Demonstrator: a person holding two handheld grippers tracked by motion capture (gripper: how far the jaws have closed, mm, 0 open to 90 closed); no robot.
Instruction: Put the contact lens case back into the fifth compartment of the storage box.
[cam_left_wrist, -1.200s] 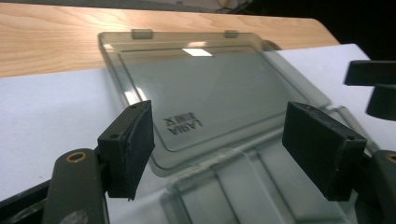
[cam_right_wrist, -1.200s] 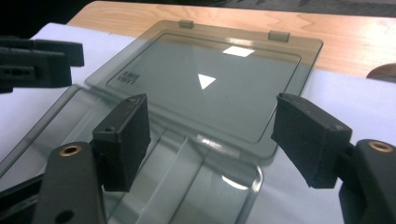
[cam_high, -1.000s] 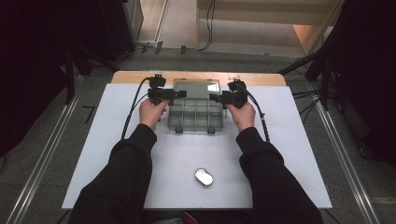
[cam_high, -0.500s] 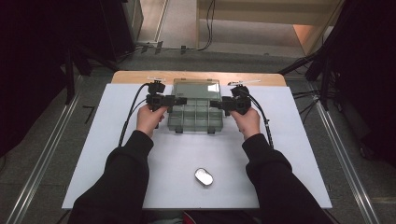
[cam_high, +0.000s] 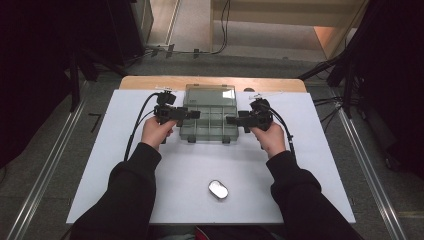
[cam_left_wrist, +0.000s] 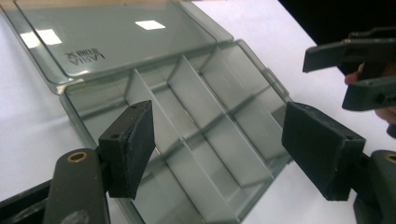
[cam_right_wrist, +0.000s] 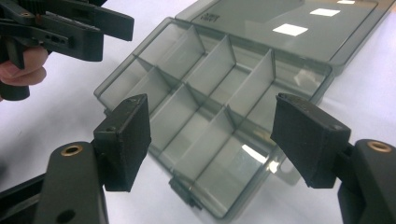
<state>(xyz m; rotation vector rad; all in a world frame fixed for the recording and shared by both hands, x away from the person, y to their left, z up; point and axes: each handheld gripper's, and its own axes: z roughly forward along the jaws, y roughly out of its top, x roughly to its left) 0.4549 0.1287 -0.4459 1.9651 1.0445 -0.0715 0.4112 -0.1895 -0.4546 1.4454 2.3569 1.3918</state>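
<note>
Beside the open organizer box (cam_high: 209, 117), both hand-held grippers gape wide; high view adds a tin (cam_high: 218, 189).

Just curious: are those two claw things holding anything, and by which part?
Nothing. Left gripper and right gripper are open, fingers apart, by the organizer box.

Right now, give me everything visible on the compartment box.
The compartment box is smoky translucent plastic, it seems, lying flat at the far middle of the white table. Its lid lies fully open, away from the person. Dividers split the tray into empty compartments; two latches sit on the near edge. Both grippers flank it, open, touching nothing.
</note>
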